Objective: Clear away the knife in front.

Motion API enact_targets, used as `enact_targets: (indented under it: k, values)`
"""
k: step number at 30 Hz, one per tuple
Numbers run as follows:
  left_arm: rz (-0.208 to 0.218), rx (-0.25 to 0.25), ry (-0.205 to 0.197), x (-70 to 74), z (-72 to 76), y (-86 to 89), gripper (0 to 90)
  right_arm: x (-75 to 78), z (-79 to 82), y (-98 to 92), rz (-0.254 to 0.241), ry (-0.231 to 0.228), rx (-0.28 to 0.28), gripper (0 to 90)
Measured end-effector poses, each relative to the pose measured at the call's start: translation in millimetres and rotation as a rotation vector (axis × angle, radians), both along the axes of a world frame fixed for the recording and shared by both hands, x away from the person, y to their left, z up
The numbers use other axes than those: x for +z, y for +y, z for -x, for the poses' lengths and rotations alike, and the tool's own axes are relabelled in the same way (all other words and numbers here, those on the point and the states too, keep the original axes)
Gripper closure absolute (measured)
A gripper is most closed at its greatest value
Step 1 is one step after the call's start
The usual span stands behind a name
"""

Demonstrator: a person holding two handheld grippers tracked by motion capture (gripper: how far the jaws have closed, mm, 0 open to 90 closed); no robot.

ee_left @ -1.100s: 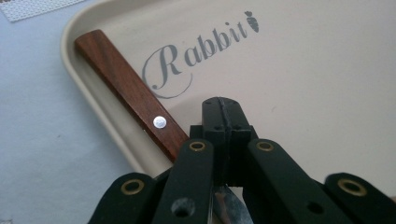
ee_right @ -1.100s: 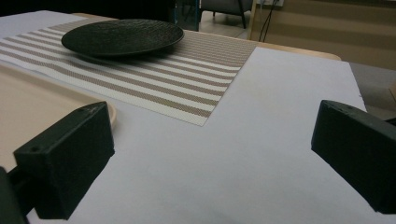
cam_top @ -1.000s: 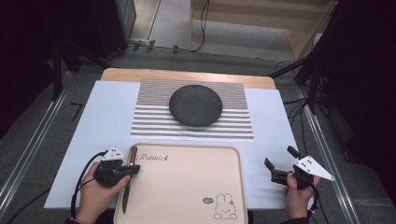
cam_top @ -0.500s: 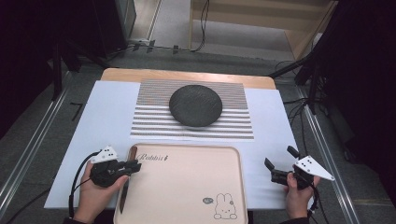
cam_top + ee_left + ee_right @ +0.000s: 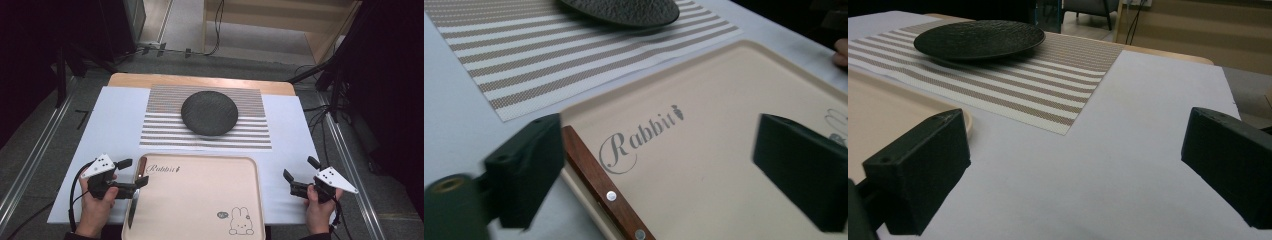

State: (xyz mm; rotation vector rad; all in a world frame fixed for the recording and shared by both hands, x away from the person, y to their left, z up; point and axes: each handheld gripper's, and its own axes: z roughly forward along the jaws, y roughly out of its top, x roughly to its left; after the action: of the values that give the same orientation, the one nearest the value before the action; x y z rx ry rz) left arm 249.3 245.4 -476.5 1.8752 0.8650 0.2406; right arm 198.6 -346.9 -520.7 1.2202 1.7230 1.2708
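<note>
Most of the tray (image 5: pixel 200 200) is bare, so room is left there. Along its left edge a knife (image 5: pixel 135 200) lies in the way. Bare white sheet (image 5: pixel 295 150) is seen right of the tray. The plate (image 5: pixel 209 113) blocks the mat's (image 5: pixel 160 131) middle.

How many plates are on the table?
1. The dark plate sits on the striped mat, at the far middle of the table beyond the tray.

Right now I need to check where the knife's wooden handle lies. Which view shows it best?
The left gripper view: the handle with its rivets lies along the tray's left rim. The high view shows the whole knife, small.
</note>
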Motion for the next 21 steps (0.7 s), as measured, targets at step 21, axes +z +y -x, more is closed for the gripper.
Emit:
enact_targets:
  k: [21]
  values:
    - [0.022,0.100,-0.071,5.3,-2.4,42.1,0.0,0.1,0.2,0.1,0.001,0.002,-0.001,0.0]
